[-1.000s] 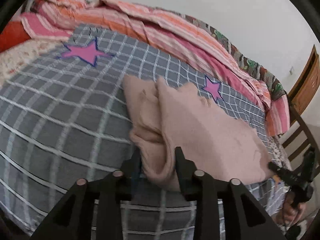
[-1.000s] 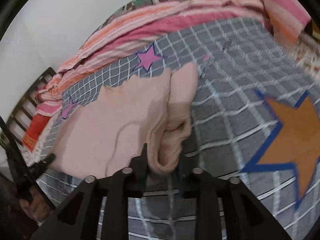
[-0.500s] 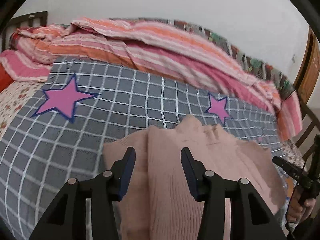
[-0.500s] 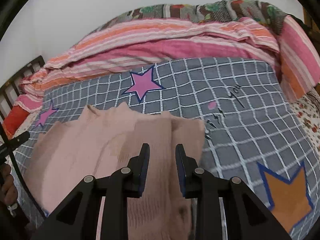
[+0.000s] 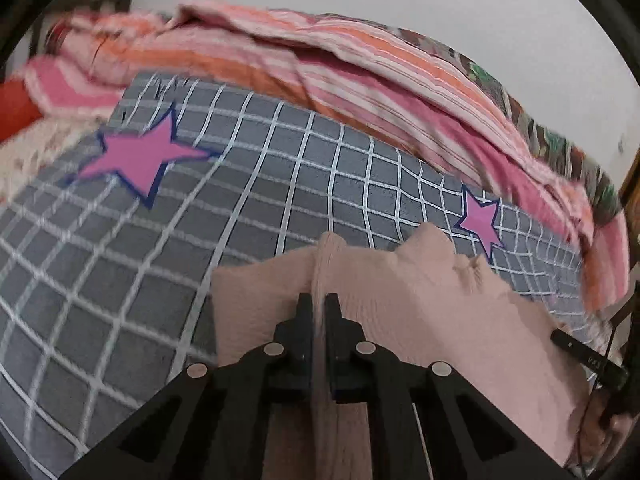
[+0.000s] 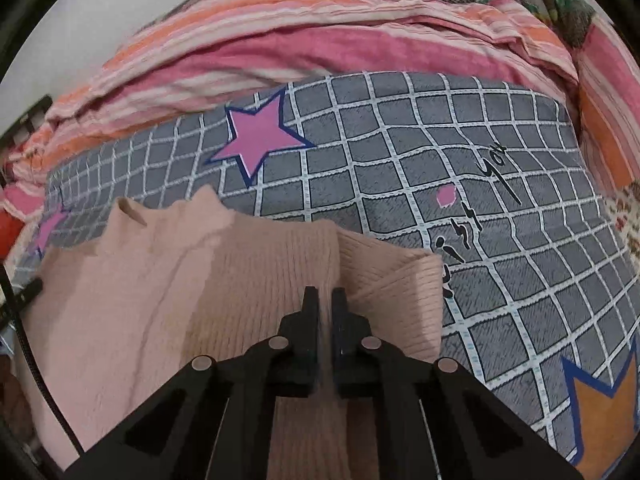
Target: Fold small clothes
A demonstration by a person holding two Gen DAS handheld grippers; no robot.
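Sweater (image 5: 420, 304) lies on the bed (image 5: 256, 216); our left gripper (image 5: 319, 308) and right gripper (image 6: 327, 300) have just clenched on its ridges. Next we lift evenly and fold it over.

Pink ribbed knit sweater (image 6: 256, 280) lies mostly flat on the bed, collar toward 12 o'clock. Sleeve at 3 o'clock folded inward; hem probably hidden.

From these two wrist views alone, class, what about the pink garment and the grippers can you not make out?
- Near edge of the pink knitted garment: both views, hidden behind the gripper bodies and cut by the frame.
- Left gripper, right gripper: a pinched fabric ridge hides the pad faces.
- Small black lettering on the grey checked cover: right view, too small to read.
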